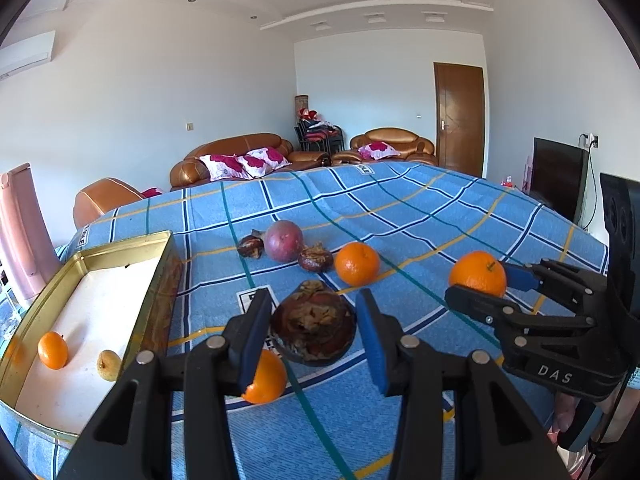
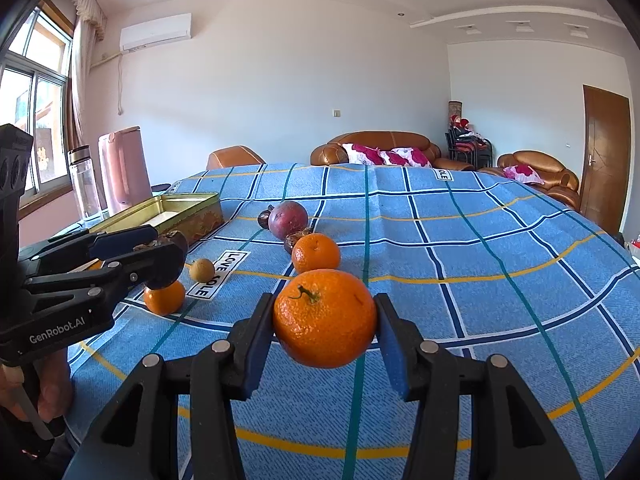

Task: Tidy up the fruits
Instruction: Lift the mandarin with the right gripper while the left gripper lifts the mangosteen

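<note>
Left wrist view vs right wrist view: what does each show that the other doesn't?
Left wrist only: the tin's inside, with a tangerine and a yellowish fruit on its floor.
Right wrist only: the window, a clear bottle, and a small tan fruit on the cloth.
Both: the purple fruit, the left gripper shut on a dark fruit, and the right gripper shut on an orange.
</note>
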Motion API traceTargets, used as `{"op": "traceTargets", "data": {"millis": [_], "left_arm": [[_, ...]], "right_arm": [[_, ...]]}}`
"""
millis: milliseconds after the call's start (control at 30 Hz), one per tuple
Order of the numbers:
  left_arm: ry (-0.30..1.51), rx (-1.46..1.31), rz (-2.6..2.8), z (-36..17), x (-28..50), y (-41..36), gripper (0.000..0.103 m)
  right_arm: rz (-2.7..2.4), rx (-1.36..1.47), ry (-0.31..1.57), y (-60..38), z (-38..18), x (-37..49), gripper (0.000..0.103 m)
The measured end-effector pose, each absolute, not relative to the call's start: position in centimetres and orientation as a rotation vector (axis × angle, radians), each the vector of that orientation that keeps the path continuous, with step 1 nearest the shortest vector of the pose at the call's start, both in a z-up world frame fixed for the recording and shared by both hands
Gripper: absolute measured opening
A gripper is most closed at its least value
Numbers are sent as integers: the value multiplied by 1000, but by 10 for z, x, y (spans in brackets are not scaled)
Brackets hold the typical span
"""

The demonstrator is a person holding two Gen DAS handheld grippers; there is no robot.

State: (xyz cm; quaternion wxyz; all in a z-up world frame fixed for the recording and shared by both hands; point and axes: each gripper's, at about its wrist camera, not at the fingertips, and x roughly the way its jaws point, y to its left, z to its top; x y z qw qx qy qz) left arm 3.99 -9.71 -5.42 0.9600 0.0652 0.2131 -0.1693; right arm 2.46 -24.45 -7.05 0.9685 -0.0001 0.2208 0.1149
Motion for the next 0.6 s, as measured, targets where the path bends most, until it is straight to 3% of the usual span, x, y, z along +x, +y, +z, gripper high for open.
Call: {"op": "traceTargets", "data": {"millis": [600], "left_arm": [[388,106,-336,-51,34,-91,45]], "right_arm": [[231,-4,393,-245,-69,16,51]]}}
